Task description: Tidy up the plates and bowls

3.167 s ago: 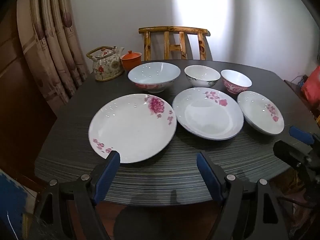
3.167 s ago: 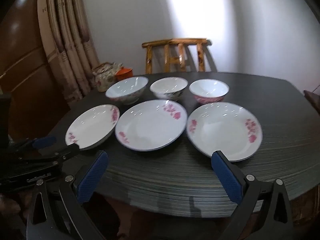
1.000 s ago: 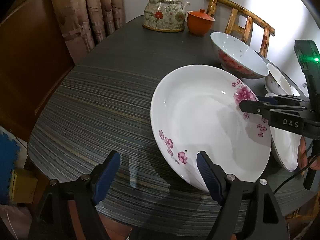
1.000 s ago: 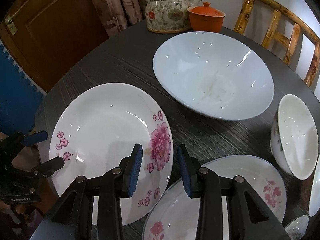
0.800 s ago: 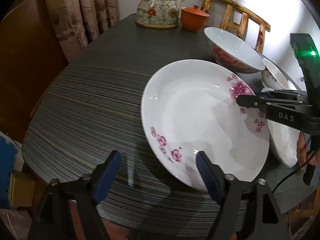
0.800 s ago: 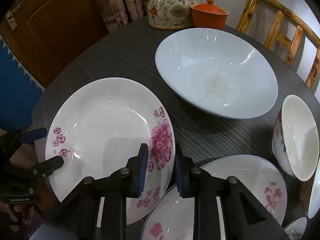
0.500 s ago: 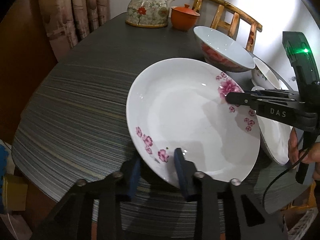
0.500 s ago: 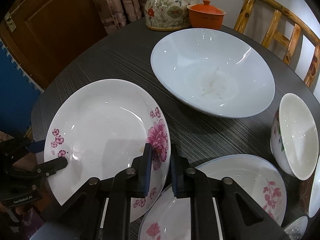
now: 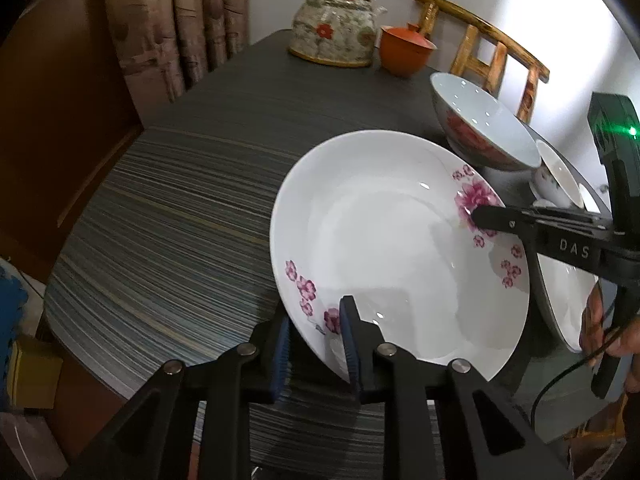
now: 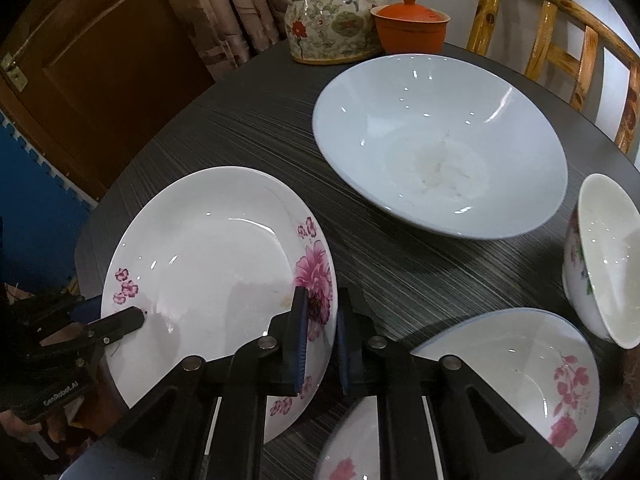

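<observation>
Nothing stacked yet | big plate [image 9: 384,240] tilted, one edge off table [image 9: 168,208] | left gripper [image 9: 316,344] closing on its rim, right gripper [image 10: 322,332] clamped on opposite rim | bowls and other plates left.

Left tool [image 9: 316,354] closing; right tool [image 10: 322,344] clamped shut.

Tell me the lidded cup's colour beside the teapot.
Orange lidded cup, clearest in the right wrist view.
</observation>
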Demonstrator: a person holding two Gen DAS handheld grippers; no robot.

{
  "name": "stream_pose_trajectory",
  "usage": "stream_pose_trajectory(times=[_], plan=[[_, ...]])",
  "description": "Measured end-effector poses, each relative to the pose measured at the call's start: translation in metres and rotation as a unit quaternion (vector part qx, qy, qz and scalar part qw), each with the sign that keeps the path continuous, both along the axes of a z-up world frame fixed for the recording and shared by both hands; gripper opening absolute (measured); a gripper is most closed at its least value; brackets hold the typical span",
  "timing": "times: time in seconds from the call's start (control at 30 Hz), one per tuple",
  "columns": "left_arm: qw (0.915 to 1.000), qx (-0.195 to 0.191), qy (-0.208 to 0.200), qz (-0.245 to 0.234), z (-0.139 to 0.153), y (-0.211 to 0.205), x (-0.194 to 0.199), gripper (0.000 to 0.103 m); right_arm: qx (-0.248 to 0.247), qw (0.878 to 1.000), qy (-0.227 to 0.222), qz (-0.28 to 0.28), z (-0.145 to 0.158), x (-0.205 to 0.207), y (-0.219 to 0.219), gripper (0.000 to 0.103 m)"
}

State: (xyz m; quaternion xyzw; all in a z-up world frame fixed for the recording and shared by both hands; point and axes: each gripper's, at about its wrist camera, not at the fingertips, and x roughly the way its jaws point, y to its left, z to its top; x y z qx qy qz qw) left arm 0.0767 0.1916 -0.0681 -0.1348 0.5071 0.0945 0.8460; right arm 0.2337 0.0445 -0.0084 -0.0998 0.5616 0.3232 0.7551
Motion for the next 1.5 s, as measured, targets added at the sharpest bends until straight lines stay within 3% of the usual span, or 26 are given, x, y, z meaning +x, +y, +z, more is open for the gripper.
stream_pose_trajectory(times=[0.63,0.83,0.9,0.97,1.03,1.17,1.23,1.33,1.5], plan=[[0.9997,0.009,-0.008,0.023,0.005,0.012,0.000,0.024,0.016,1.000,0.006,-0.012,-0.003,0.004,0.015,0.012],[0.9981,0.045,-0.003,0.042,0.011,0.012,-0.003,0.025,0.031,0.999,0.012,-0.021,-0.002,0.004,0.009,0.015],[0.9970,0.055,-0.010,0.053,0.017,0.015,-0.007,0.028,0.047,0.998,0.011,-0.031,0.004,0.004,0.003,0.019],[0.9949,0.075,-0.018,0.064,0.025,0.014,-0.011,0.031,0.069,0.997,0.011,-0.043,0.014,0.002,-0.010,0.034],[0.9932,0.087,-0.044,0.064,0.039,0.010,-0.017,0.032,0.079,0.995,0.006,-0.056,0.027,-0.002,-0.026,0.038],[0.9947,0.044,-0.091,0.017,0.061,-0.011,-0.026,0.047,0.090,0.992,-0.008,-0.085,0.054,-0.008,-0.086,0.038],[0.9945,-0.005,-0.102,-0.020,0.065,-0.029,-0.025,0.048,0.078,0.992,-0.008,-0.096,0.061,-0.008,-0.116,0.038],[0.9919,-0.071,-0.079,-0.069,0.061,-0.060,-0.011,0.048,0.053,0.992,-0.010,-0.114,0.068,-0.004,-0.164,0.040],[0.9869,-0.100,-0.049,-0.116,0.052,-0.107,0.006,0.048,0.050,0.990,0.007,-0.130,0.064,0.006,-0.199,0.040]])
